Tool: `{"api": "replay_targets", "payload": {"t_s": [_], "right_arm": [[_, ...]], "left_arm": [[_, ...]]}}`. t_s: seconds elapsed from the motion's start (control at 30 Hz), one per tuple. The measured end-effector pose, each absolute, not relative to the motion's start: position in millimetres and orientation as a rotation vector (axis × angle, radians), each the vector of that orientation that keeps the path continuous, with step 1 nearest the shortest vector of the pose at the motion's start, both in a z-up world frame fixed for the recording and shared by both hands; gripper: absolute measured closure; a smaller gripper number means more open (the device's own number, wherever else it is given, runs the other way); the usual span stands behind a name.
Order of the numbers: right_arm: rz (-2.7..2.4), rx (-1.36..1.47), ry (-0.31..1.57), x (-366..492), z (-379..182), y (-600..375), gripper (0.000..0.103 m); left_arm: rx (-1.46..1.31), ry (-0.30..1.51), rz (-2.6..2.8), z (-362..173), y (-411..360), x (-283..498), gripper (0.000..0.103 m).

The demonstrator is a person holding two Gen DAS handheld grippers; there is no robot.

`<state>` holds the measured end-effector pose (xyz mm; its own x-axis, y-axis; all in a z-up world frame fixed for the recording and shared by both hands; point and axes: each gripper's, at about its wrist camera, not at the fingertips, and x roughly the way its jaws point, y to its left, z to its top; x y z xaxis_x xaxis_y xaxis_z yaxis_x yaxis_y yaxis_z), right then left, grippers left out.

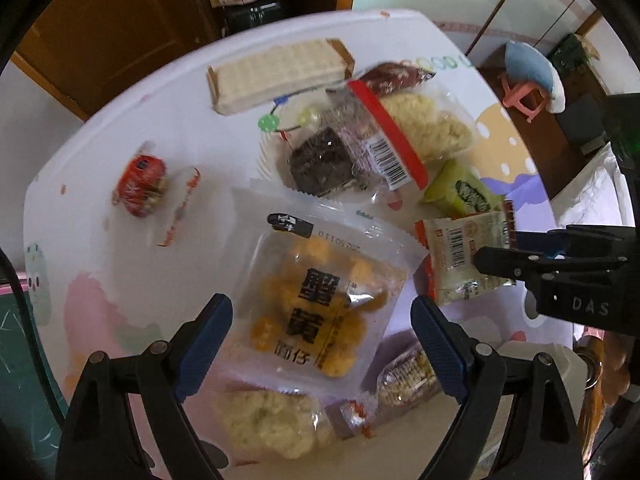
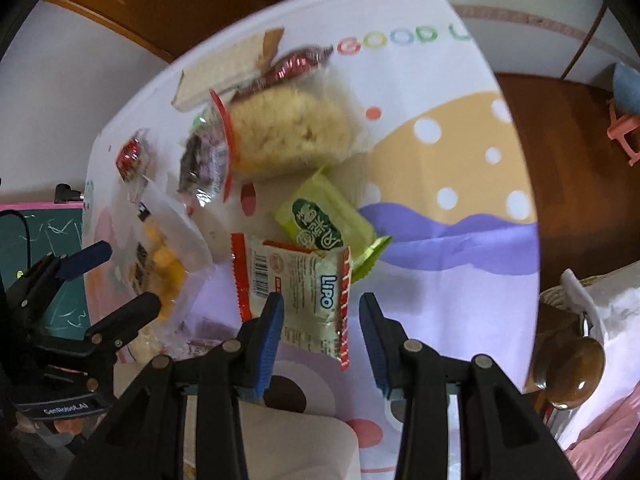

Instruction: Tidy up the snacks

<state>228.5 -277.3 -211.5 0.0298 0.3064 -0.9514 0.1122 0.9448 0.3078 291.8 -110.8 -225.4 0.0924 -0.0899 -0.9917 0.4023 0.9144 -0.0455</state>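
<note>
Two tools point down at the snack-strewn tabletop (image 1: 100, 168). Left tool (image 1: 322, 344) spread wide, blue pads either side of the clear pack of yellow puffs (image 1: 320, 300), not pressing it. Right tool (image 2: 322, 340) about half open, straddling the lower end of the Lipo packet (image 2: 304, 280), gap visible on its right side, no grip. Green packet (image 2: 324, 220) just beyond, wafer block (image 1: 276, 72) at far edge.
</note>
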Motion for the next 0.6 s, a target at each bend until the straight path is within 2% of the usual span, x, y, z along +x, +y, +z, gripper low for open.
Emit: {"api": "replay_targets", "payload": {"t_s": [0.3, 0.43, 0.53, 0.6], "right_arm": [[0.227, 0.294, 1.562, 234.9, -216.6, -257.7, 0.062], [0.272, 0.282, 1.561, 235.2, -217.8, -248.3, 0.073], [0.285, 0.264, 1.536, 235.1, -212.8, -236.9, 0.084], [0.292, 0.251, 1.514, 233.2, -205.5, -232.5, 0.089]], "left_arm": [[0.302, 1.456, -0.359, -243.1, -115.3, 301.1, 0.009], [0.333, 1.496, -0.332, -259.5, -114.9, 300.6, 0.010], [0.321, 1.506, -0.320, -265.2, -112.2, 300.5, 0.015], [0.313, 1.493, -0.317, -261.9, -109.5, 299.4, 0.022]]}}
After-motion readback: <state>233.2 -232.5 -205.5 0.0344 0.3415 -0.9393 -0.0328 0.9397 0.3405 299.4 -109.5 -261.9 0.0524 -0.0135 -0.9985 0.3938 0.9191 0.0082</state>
